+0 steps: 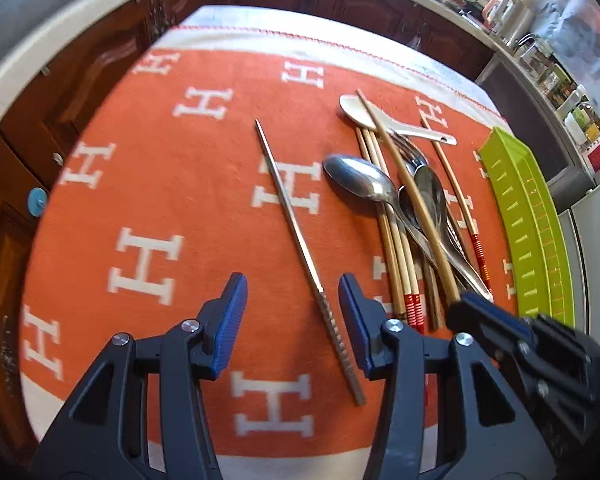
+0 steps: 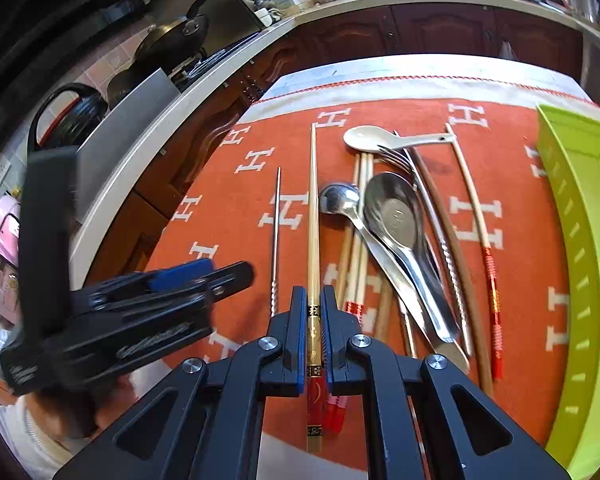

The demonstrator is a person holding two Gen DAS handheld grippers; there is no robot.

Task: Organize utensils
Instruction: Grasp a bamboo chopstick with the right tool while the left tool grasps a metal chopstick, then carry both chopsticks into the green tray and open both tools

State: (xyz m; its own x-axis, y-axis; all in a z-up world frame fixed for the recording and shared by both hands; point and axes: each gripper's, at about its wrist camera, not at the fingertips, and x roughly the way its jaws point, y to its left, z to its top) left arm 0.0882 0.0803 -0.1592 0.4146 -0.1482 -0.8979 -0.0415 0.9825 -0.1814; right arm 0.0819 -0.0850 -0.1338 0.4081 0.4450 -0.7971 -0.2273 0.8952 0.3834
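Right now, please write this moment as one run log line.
right tongs: shut on chopstick | left tongs: open over metal skewer | green tray: beside utensil pile

a matt orange woven cloth (image 1: 180,184) with white letters covers the table, its pale border stitched in red. at centre lies a thin metal chopstick (image 1: 296,232), dull steel with a ridged grip. at right, glossy steel spoons (image 2: 396,216) and a fork (image 2: 396,158) shine beside a smooth cream spoon (image 2: 376,138) that looks like plastic or ceramic, and plain wooden chopsticks (image 1: 392,240) banded in red. a lacquered chopstick (image 2: 313,216) gleams between ribbed blue pads (image 2: 300,332). a lime plastic tray (image 2: 580,240) edges the frame.
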